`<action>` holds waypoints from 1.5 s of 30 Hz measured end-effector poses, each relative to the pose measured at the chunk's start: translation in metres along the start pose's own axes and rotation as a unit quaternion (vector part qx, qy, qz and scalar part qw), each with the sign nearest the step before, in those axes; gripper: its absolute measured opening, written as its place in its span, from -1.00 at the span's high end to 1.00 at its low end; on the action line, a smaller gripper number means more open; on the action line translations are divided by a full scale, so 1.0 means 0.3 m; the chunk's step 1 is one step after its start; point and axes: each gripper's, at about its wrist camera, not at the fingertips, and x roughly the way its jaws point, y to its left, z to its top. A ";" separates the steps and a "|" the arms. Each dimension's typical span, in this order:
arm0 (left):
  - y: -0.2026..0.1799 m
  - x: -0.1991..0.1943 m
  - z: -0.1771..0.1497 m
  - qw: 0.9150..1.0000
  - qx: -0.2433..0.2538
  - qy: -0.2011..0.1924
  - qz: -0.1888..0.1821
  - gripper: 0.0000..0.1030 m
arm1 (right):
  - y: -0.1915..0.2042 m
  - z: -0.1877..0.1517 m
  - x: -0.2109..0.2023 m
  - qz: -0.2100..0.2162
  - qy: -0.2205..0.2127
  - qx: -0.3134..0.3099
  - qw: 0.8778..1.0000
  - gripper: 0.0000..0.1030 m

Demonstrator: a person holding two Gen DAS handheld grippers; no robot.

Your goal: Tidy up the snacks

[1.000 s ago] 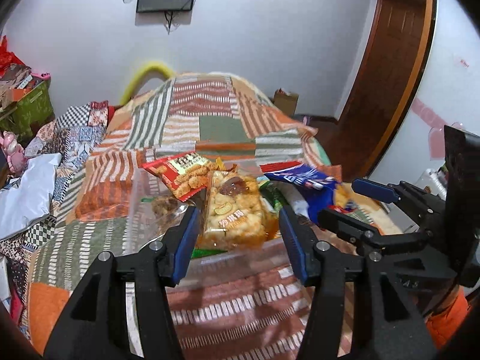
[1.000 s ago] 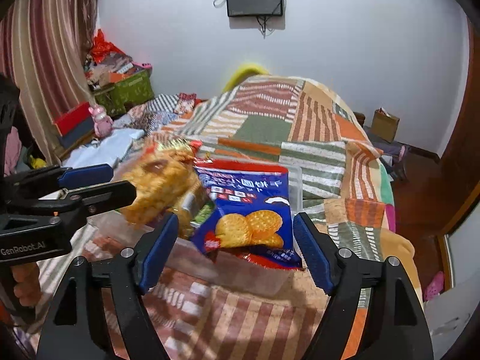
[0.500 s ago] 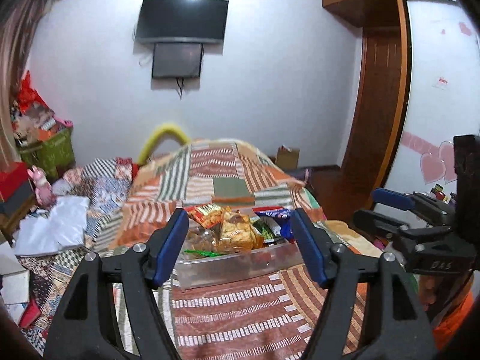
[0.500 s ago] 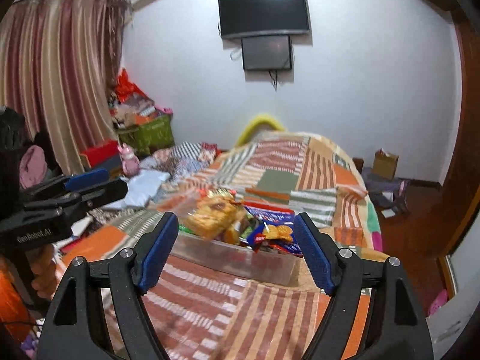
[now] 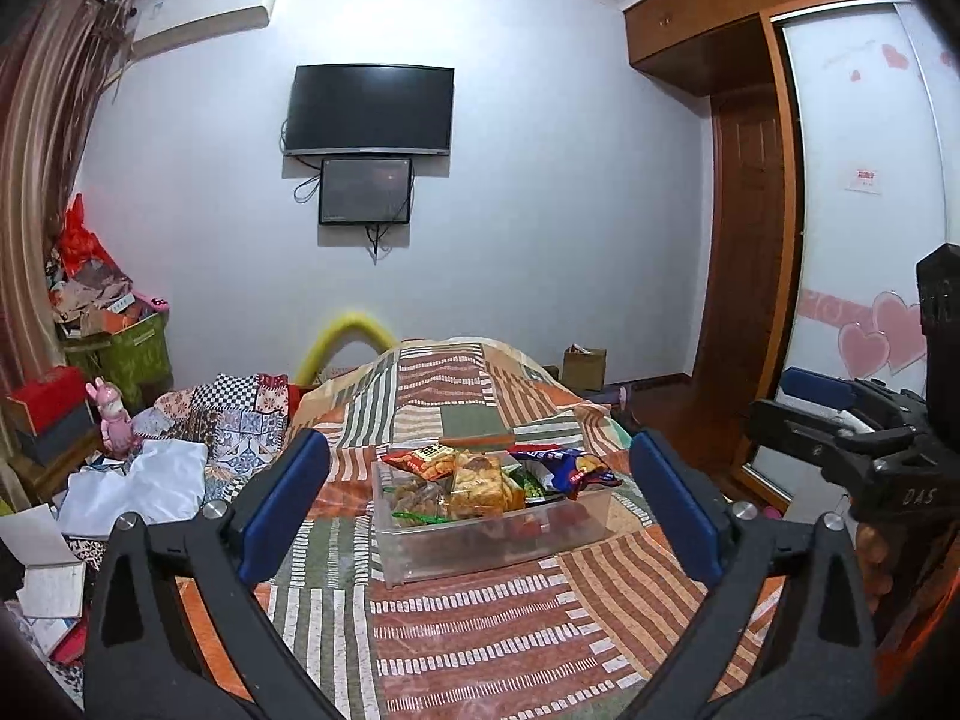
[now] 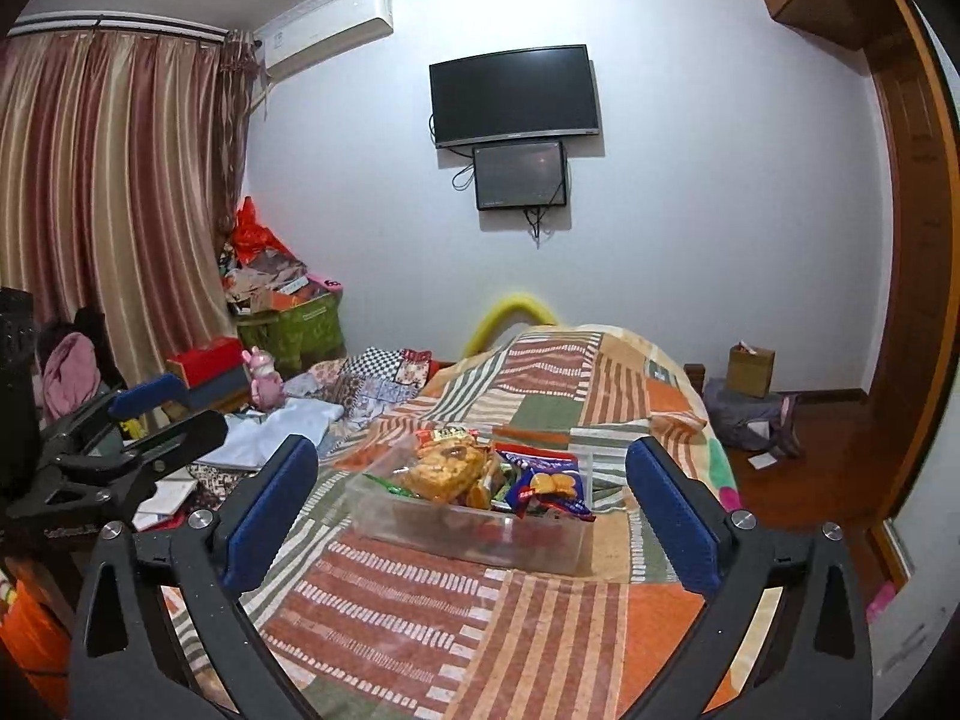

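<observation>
The clear plastic box (image 5: 489, 531) full of snack bags (image 5: 477, 474) sits on the striped patchwork bed (image 5: 480, 630), at 12 o'clock. The left claw (image 5: 480, 516) and right claw (image 6: 474, 516) are wide apart, holding nothing. The job looks done, so keep both claws well away from the box.

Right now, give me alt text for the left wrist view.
An open left gripper frames a clear bin packed with snack bags on a patchwork bedspread. The open right gripper shows at right; a television hangs behind.
</observation>
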 end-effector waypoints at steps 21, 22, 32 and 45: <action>-0.018 0.000 -0.027 1.000 -0.008 0.014 -0.018 -0.99 | 0.013 -0.032 -0.034 0.002 -0.001 0.000 1.000 -1.00; -0.018 0.000 -0.028 1.000 -0.008 0.015 -0.018 -0.99 | 0.013 -0.033 -0.034 0.002 -0.001 0.000 1.000 -1.00; -0.006 0.005 -0.027 0.999 -0.016 0.019 -0.023 -0.99 | 0.019 -0.031 -0.042 0.002 -0.004 -0.001 1.000 -1.00; 0.006 0.012 -0.028 0.999 -0.024 0.022 -0.028 -0.99 | 0.018 -0.028 -0.050 0.002 -0.006 0.000 1.000 -1.00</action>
